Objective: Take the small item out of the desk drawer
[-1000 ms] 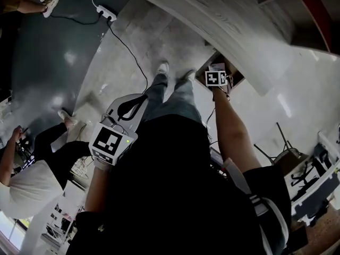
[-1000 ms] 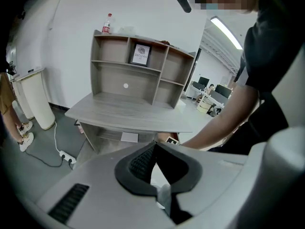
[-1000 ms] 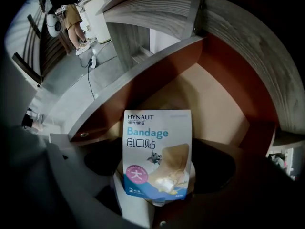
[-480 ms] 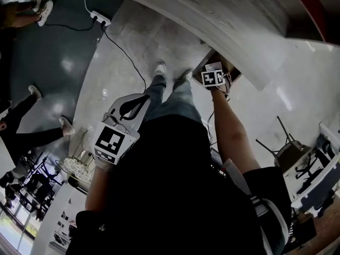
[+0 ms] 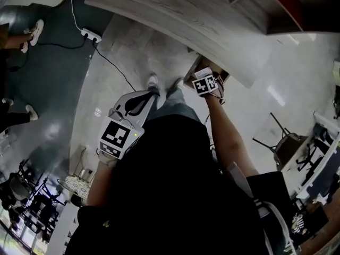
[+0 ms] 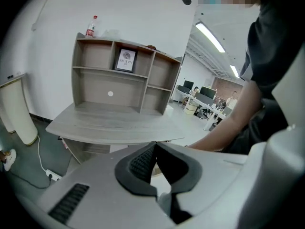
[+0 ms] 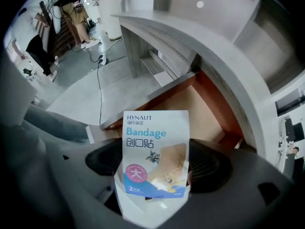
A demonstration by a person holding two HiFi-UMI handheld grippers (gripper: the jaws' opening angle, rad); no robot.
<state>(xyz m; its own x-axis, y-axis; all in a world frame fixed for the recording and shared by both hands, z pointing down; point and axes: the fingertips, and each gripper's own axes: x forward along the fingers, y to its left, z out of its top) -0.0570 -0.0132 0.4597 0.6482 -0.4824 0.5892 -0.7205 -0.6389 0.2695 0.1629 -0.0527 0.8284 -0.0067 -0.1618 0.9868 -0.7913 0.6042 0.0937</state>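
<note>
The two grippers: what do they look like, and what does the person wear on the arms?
Both the left gripper and the right gripper have a grey moulded shell with black textured pads. Each carries a white cube with black square markers. The person wears a dark top; the forearms are uncovered.

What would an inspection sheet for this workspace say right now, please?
Surface: grey desk top, nothing seen on it.
Job's things: drawer open, nothing seen in its visible part; bandage packet held upright before it.
Clutter: bottle atop shelf unit; card in an upper compartment.
Tongs: right tongs shut on the bandage packet; left tongs shut, empty, short of the desk.
Cables: cord across the floor to a power strip.
Surroundings: chair; bystander's shoe.
</note>
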